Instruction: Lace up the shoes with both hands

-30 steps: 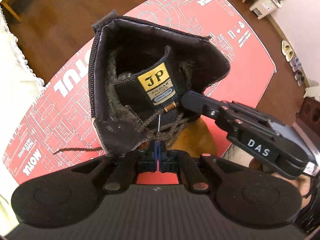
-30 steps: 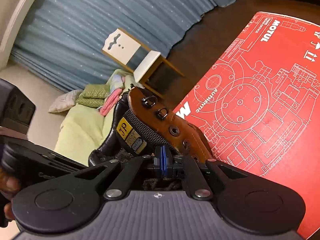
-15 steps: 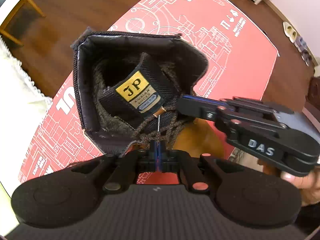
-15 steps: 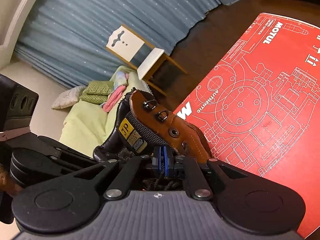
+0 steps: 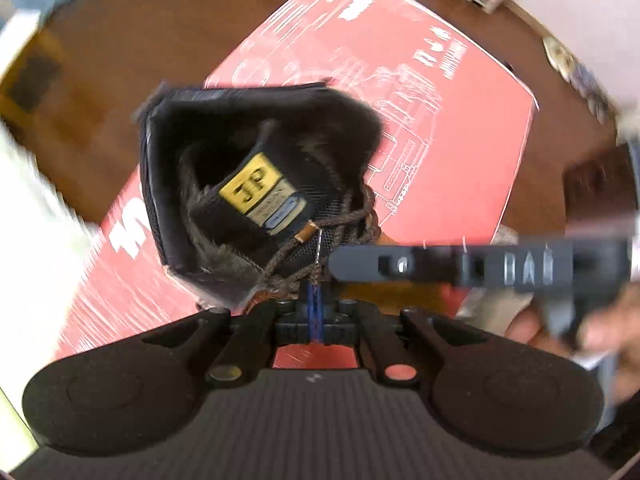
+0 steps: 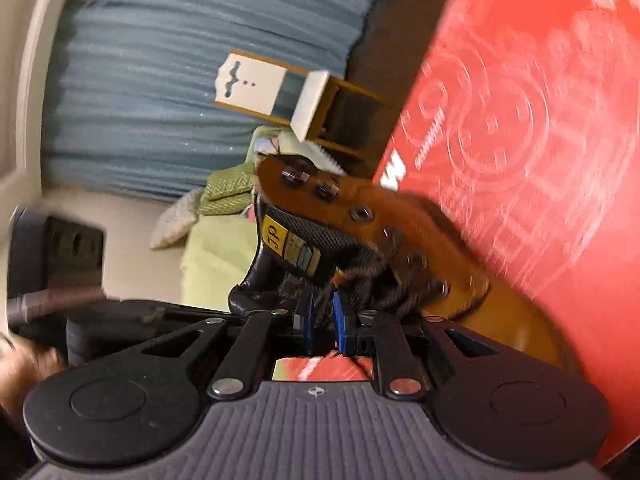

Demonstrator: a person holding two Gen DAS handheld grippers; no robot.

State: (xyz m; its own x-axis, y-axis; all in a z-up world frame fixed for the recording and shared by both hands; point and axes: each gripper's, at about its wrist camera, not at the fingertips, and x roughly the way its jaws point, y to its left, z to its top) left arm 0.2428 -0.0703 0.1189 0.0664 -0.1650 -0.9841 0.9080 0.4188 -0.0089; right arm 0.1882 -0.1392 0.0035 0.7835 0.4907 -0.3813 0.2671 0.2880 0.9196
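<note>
Brown leather with a dark fuzzy lining: the boot (image 5: pixel 256 184) stands on a red printed mat (image 5: pixel 460 128) laid over a dark wooden floor (image 5: pixel 168 28), its yellow-labelled tongue (image 5: pixel 260 192) pointing up at the left camera. A dark braided lace (image 5: pixel 340 222) is threaded through the lower eyelets and bunches in a tangle at the base of the tongue, its copper-coloured tip (image 5: pixel 305 234) lying against the mesh. In the right view the upper eyelet (image 6: pixel 362 213) and the two metal hooks (image 6: pixel 310 182) above it look bare, so by my reading the lower half is laced and the top rows, plus any knot, remain.

The left gripper (image 5: pixel 315 300) points down over the boot with its jaws pressed together; a thin metal pin or wire seems to rise from between them, though blur makes it uncertain what, if anything, it pinches. The right gripper (image 6: pixel 322 316) comes in low from the side, its jaws opening right at the lace bundle; a gap shows between the blue pads (image 6: pixel 340 320) and nothing seems clamped there.

Behind are a blue curtain (image 6: pixel 160 60), a small wooden chair (image 6: pixel 280 92) and green bedding (image 6: pixel 212 240).
</note>
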